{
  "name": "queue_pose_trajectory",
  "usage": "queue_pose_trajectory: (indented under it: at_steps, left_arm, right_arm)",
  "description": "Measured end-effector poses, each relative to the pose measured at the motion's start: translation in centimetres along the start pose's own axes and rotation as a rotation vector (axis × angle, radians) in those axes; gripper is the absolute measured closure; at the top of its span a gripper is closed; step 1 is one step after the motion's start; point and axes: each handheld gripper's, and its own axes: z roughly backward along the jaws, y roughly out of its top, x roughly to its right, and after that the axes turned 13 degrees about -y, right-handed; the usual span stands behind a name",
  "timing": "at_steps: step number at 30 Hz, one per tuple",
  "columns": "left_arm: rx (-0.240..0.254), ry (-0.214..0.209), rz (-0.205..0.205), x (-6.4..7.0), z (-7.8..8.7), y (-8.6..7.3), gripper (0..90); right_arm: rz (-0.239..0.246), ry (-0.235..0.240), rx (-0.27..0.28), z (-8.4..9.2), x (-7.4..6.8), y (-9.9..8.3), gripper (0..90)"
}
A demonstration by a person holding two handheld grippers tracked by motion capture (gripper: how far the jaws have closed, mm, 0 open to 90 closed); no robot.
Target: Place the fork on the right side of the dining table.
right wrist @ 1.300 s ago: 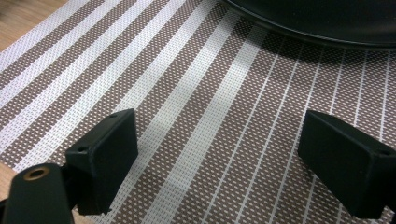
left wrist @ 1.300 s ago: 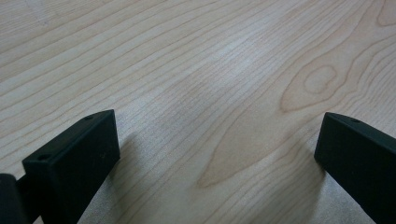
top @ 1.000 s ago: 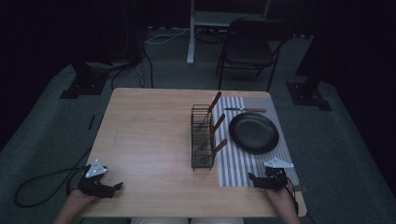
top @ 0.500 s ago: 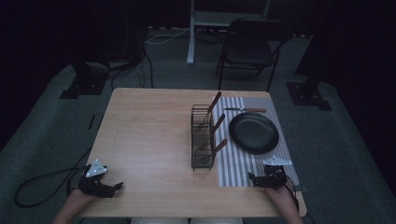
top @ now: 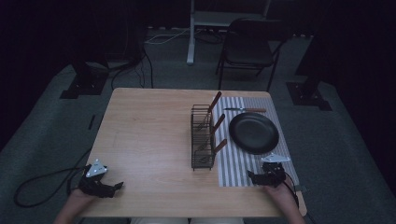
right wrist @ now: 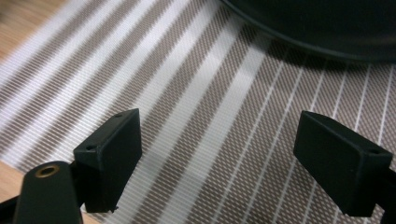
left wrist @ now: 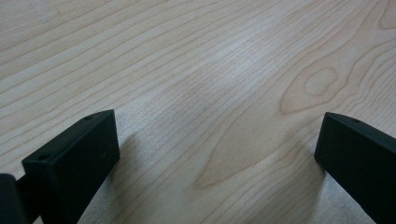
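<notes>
Grippers are resting near the round black plate (top: 254, 133): right gripper (top: 257, 178) lying just beside it on the striped mat (top: 233, 168), left gripper (top: 112, 187) well apart on the wooden counter (top: 149, 130).

Left gripper view: jaws standing spread, empty.

Right gripper view: jaws spread, facing the plate (right wrist: 322, 23), likely readying a reach.

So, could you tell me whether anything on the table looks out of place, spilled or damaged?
Nothing stands out. The black plate lies flat on the striped placemat, a knife lies beyond it, and three wooden-handled utensils lean in the wire rack. The left gripper and right gripper sit open, holding nothing.
</notes>
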Motion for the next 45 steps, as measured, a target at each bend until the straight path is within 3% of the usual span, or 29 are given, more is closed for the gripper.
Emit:
queue_pose_trajectory:
  at_steps: [11,26,45]
  left_arm:
    - [0.000,0.000,0.000,0.0,0.0,0.0,0.0]
    - [0.000,0.000,0.000,0.0,0.0,0.0,0.0]
    - [0.000,0.000,0.000,0.0,0.0,0.0,0.0]
  right_arm:
    - [-0.020,0.067,0.064,1.9,0.0,2.5,15.2]
    - [-0.028,0.116,0.125,3.7,0.3,5.7,15.3]
    - [-0.036,0.124,0.191,4.8,0.6,10.6,16.7]
